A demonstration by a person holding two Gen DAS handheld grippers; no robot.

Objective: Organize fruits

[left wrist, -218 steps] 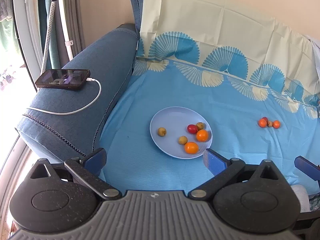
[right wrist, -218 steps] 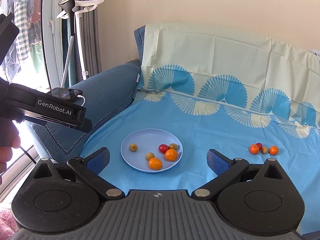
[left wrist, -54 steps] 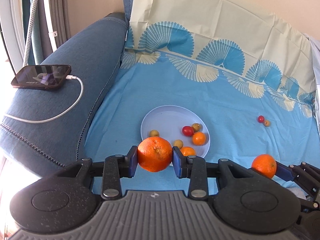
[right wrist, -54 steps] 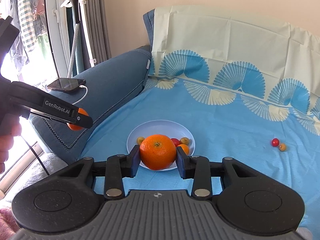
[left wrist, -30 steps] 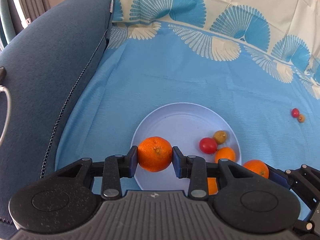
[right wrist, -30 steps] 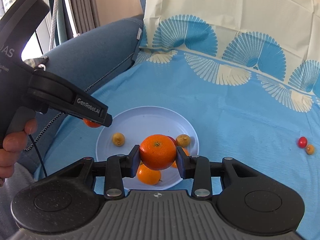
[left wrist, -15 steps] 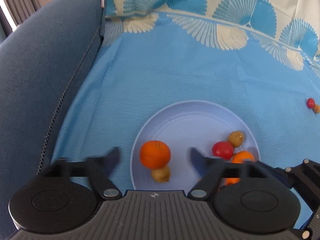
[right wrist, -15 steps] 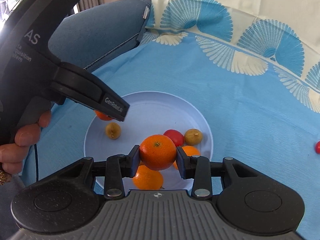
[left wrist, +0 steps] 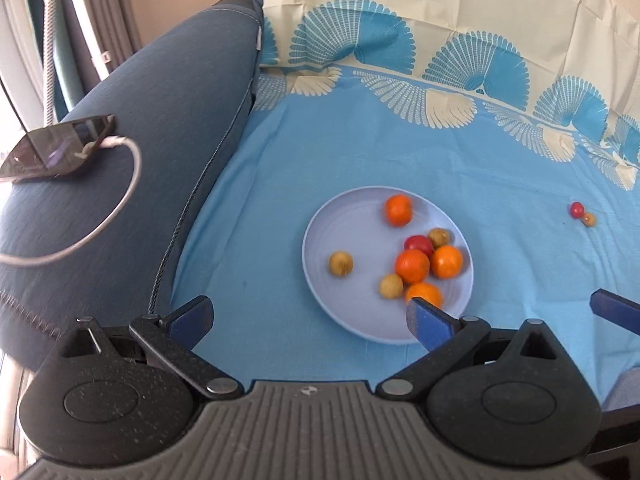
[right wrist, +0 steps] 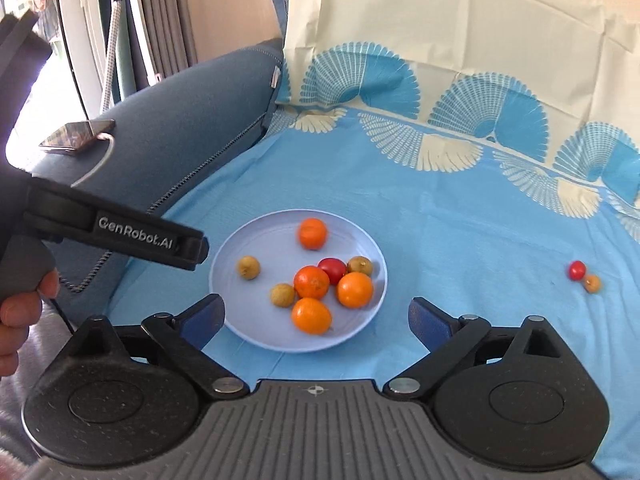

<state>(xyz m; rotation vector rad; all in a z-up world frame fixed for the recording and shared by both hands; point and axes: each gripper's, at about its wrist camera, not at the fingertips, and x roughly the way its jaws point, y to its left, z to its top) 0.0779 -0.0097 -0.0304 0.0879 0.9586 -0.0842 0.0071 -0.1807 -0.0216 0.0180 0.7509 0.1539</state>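
Observation:
A pale blue plate (left wrist: 348,216) (right wrist: 256,236) lies on the blue sheet and holds several oranges, a red tomato (left wrist: 418,243) and small brown fruits. One orange (left wrist: 398,210) (right wrist: 312,233) sits alone at the far rim, and another (left wrist: 412,266) (right wrist: 311,281) rests in the cluster. A small red tomato (left wrist: 576,209) (right wrist: 577,270) and a brown fruit (left wrist: 588,219) lie apart on the sheet to the right. My left gripper (left wrist: 308,316) and my right gripper (right wrist: 317,316) hover before the plate. Their jaws are opening wide, with nothing between them.
A dark blue sofa armrest (left wrist: 160,140) rises on the left with a phone (left wrist: 56,148) and its white cable on top. A hand (right wrist: 20,312) holds the left gripper's body (right wrist: 136,236), which reaches in from the left. The patterned cloth covers the backrest.
Both grippers let go of their oranges, which now lie on the plate. Both have pulled back and up from the plate, with jaws spread wide.

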